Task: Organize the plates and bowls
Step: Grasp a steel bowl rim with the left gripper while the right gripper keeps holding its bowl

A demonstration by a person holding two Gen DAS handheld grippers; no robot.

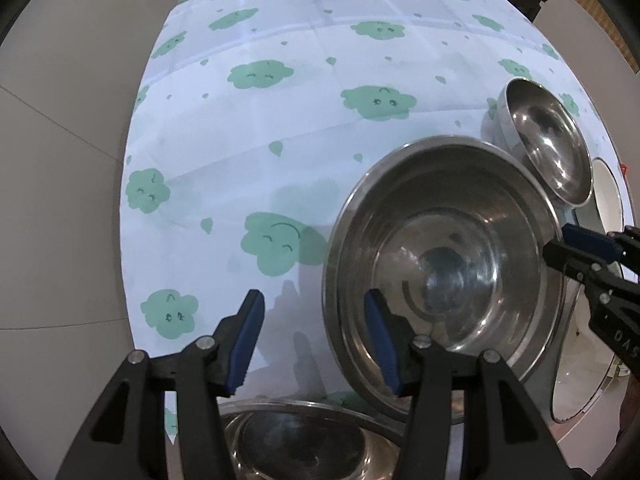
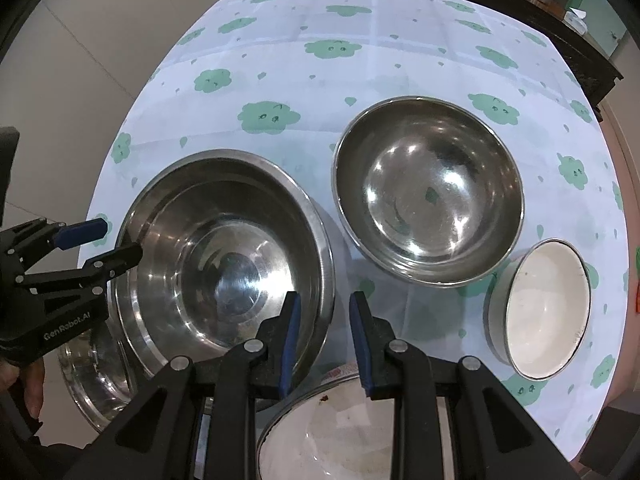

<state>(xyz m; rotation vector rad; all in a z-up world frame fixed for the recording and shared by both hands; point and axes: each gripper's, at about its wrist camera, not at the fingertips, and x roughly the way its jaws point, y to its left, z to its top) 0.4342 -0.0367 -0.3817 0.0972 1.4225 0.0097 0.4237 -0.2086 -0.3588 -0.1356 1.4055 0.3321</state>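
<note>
Right wrist | left tongs (image 2: 116, 242) parted astride steel bowl (image 2: 224, 256) rim; right tongs (image 2: 325, 344) parted, empty, above tablecloth (image 2: 320, 80)

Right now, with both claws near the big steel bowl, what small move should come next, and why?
Probably shut the left claw on the rim of the big steel bowl: it is open, one finger inside the rim, one outside. The right claw straddles another part of the rim, also open.

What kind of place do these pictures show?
Probably a home dining area: a round table under a white tablecloth with green clouds, steel bowls, and a dark wooden sideboard behind.
</note>
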